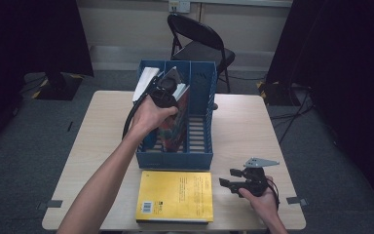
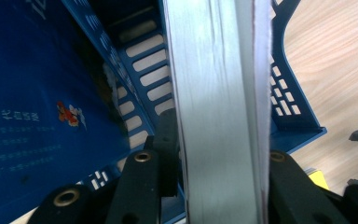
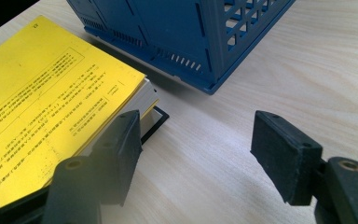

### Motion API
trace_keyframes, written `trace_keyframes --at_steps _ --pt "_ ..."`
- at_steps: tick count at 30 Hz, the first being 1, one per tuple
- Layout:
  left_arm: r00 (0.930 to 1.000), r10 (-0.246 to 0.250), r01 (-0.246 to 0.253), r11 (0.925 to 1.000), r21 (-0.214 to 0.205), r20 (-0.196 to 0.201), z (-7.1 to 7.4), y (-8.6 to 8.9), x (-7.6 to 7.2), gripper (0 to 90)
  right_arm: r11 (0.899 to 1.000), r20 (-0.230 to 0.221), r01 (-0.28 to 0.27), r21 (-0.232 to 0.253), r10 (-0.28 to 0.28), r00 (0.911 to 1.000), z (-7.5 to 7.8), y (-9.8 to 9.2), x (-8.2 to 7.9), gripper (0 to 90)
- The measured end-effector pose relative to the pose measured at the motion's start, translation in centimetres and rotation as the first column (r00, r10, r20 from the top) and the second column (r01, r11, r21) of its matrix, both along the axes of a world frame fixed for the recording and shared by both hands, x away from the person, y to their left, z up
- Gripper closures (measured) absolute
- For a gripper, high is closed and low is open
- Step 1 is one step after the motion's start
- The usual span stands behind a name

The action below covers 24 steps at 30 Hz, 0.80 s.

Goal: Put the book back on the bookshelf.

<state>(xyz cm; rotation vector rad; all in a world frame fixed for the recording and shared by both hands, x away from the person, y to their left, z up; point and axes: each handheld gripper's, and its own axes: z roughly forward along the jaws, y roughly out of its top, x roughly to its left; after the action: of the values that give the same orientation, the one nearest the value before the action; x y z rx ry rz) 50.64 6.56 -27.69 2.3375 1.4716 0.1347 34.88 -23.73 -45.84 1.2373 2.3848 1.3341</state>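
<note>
Item: thick book (image 2: 216,116), pale page edges, held upright in my left tongs (image 1: 168,90) over the blue file rack (image 1: 202,146). Both pads press on the book's two faces, clamped across its full thickness; the book sits in the rack's left-middle slot, next to a blue-covered book (image 2: 32,116) standing there.

Handling, my judgement: heavy for its size, a stiff block when squeezed across the covers, but the covers look smooth and could slide. I would keep the grip near the top edge, well onto the covers, and keep the spine vertical so the pages do not fan.

Right tongs (image 1: 231,178): wide, holding nothing, resting low over the tabletop (image 3: 242,88).

Nearby: yellow book (image 1: 175,195) lying flat, just in front of the rack, beside the right tongs. A folding chair (image 1: 199,44) stands beyond the tabletop.
</note>
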Motion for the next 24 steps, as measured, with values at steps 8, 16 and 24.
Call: trace_keyframes --at_steps 8,16,24 --pt "0.9979 -0.037 0.040 0.9976 0.056 -0.053 -0.8 -0.6 0.5 71.1 1.000 -0.003 0.008 0.002 -0.008 1.0000 0.0 0.0 0.1 32.5" --pt "0.9941 0.035 -0.032 0.9988 0.038 -0.103 -0.7 0.3 1.4 73.6 1.000 0.000 0.010 0.008 -0.010 0.9999 0.0 -0.2 -0.1 32.4" --pt "0.9921 0.083 -0.082 0.9965 0.012 -0.094 -0.3 0.6 2.2 74.1 1.000 -0.006 0.011 0.010 -0.011 0.9999 0.0 -0.3 0.0 31.8"
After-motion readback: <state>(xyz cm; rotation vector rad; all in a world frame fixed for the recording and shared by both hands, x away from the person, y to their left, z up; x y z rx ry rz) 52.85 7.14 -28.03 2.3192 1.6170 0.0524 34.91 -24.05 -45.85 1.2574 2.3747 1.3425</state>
